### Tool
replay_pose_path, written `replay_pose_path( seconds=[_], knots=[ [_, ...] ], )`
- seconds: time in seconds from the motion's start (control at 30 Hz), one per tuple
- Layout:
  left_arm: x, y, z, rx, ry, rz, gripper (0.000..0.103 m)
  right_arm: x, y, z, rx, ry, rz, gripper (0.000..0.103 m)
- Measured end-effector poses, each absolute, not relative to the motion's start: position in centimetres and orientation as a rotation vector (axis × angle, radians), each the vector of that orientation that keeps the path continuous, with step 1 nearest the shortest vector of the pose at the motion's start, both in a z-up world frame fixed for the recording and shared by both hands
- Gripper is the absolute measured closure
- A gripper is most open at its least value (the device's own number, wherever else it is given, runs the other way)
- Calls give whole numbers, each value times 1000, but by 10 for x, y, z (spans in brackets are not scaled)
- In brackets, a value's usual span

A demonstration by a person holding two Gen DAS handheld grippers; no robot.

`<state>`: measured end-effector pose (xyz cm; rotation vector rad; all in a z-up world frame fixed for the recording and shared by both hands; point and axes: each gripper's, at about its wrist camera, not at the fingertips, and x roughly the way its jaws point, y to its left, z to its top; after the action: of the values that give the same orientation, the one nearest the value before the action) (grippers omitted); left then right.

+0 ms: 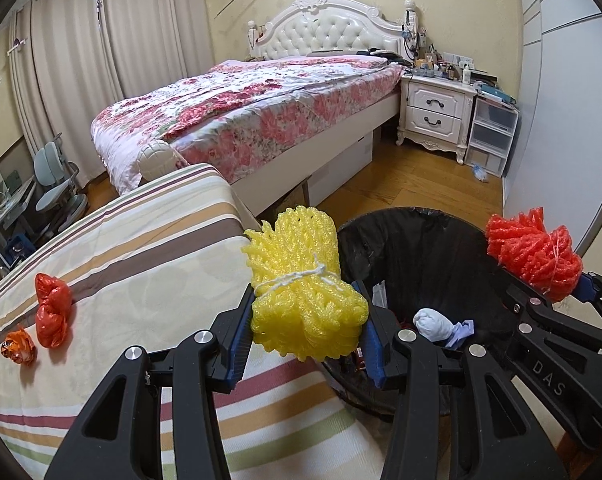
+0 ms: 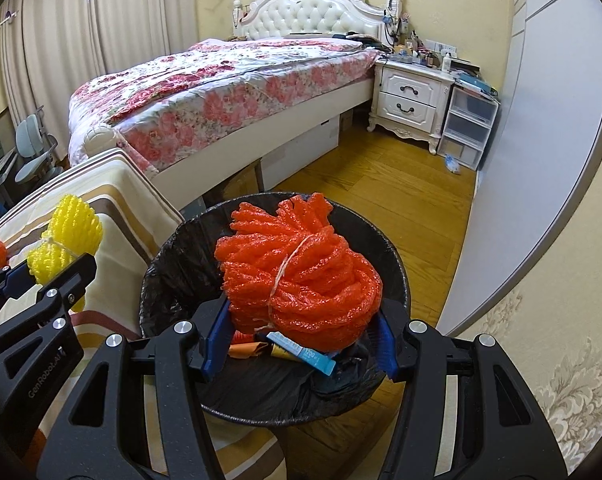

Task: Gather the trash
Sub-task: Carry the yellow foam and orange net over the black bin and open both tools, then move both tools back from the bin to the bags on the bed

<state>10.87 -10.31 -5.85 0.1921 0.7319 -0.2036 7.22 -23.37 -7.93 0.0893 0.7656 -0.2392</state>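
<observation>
Right wrist view: right gripper (image 2: 301, 332) clamps orange foam net (image 2: 301, 276) over bin (image 2: 397, 264); left gripper (image 1: 307, 336) clamps yellow foam net (image 1: 305, 288) beside the rim, so release risks a miss.

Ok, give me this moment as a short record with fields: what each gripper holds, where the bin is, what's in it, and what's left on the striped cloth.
left gripper: shut on yellow foam net, over the edge of the striped cloth beside the bin
right gripper: shut on red foam net, above the bin's opening
bin: black liner, on the wood floor next to the striped cloth
in bin: white wad, wrappers
left on cloth: red plastic bag, small orange wrapper
</observation>
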Motion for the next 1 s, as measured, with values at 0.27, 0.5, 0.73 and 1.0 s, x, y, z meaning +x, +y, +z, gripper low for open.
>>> replay_pose_path(
  seconds=[0.27,0.5,0.73,1.0],
  knots=[
    [125,-112,-64,204,763,-192,57,83,-244,-84,100,776,-258,47],
    [131,-123,-66,224,766,-191,56,90,-252,-89,108,787,-275,46],
    [135,-128,-68,231,780,-179,42,94,-256,-93,111,796,-281,45],
    [141,-127,-67,233,779,-161,27,95,-260,-95,108,788,-306,32]
  ],
)
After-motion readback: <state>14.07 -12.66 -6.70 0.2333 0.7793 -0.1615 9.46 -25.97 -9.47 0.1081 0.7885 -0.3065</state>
